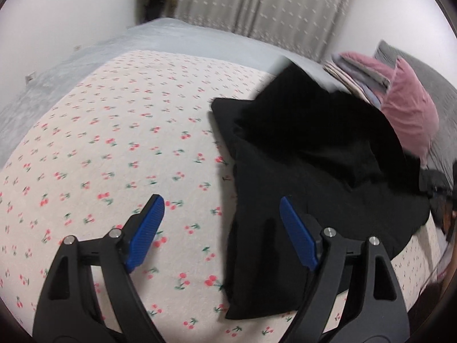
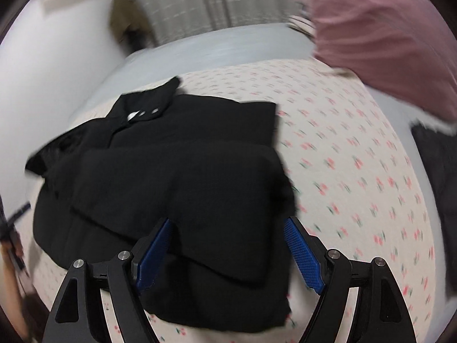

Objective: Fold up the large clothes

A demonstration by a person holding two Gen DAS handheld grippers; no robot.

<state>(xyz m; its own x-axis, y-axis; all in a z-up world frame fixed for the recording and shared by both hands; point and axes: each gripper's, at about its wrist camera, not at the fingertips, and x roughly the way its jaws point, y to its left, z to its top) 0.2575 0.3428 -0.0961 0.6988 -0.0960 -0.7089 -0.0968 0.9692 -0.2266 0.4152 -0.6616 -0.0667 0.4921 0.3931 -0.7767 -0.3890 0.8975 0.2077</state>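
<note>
Presently noted: black jacket (image 2: pixel 177 177) lying folded on cherry-print bedspread (image 1: pixel 114 148), collar with metal snaps (image 2: pixel 147 113) at far end in right wrist view. Left gripper (image 1: pixel 221 230) spread wide, nothing between blue pads (image 1: pixel 145 234); one pad over bare bedspread, the other over jacket's edge, neither seen pressing on cloth. Right gripper (image 2: pixel 228 251) likewise wide apart above jacket's near fold, pads clear of fabric, holding nothing. Pink pillow (image 1: pixel 408 111) and stacked folded linens (image 1: pixel 357 77) beside jacket's far side. Patterned curtain (image 1: pixel 257 5) behind bed. Right view blurred.
</note>
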